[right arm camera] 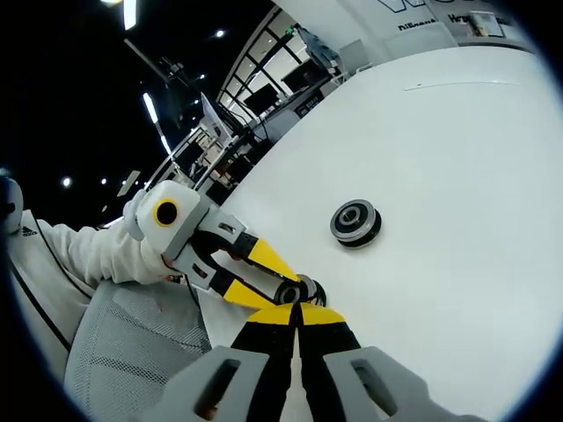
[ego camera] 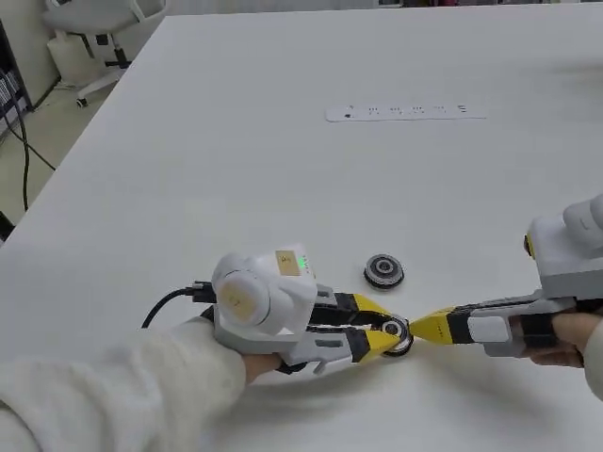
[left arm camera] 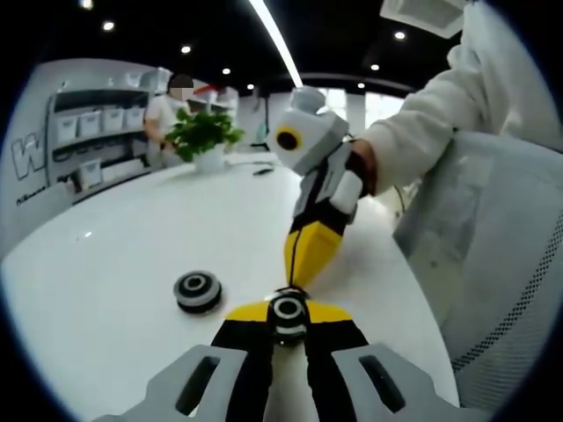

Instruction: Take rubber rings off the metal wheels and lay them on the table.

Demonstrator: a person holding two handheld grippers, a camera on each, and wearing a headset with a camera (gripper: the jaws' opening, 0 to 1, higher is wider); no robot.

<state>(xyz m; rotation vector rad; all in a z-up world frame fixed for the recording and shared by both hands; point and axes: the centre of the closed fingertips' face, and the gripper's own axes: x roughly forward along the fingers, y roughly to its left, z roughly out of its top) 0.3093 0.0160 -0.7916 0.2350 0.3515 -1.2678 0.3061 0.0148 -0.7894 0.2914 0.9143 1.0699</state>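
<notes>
A small metal wheel with a black rubber ring (ego camera: 397, 335) (left arm camera: 288, 310) (right arm camera: 304, 289) is held just above the white table, and my left gripper (ego camera: 388, 337) (left arm camera: 288, 313) is shut on it. My right gripper (ego camera: 415, 330) (right arm camera: 296, 309) comes in from the other side with its jaws shut. Its yellow tips (left arm camera: 296, 283) press against the wheel's rubber rim; a pinch on the ring is not discernible. A second wheel with its ring (ego camera: 383, 270) (left arm camera: 197, 291) (right arm camera: 355, 221) lies flat on the table a little beyond the grippers.
A white power strip (ego camera: 405, 113) lies far back on the table (ego camera: 283, 141). An office chair (ego camera: 94, 28) stands past the table's far left corner. A potted plant (left arm camera: 204, 136) and a person stand at the table's end in the left gripper view.
</notes>
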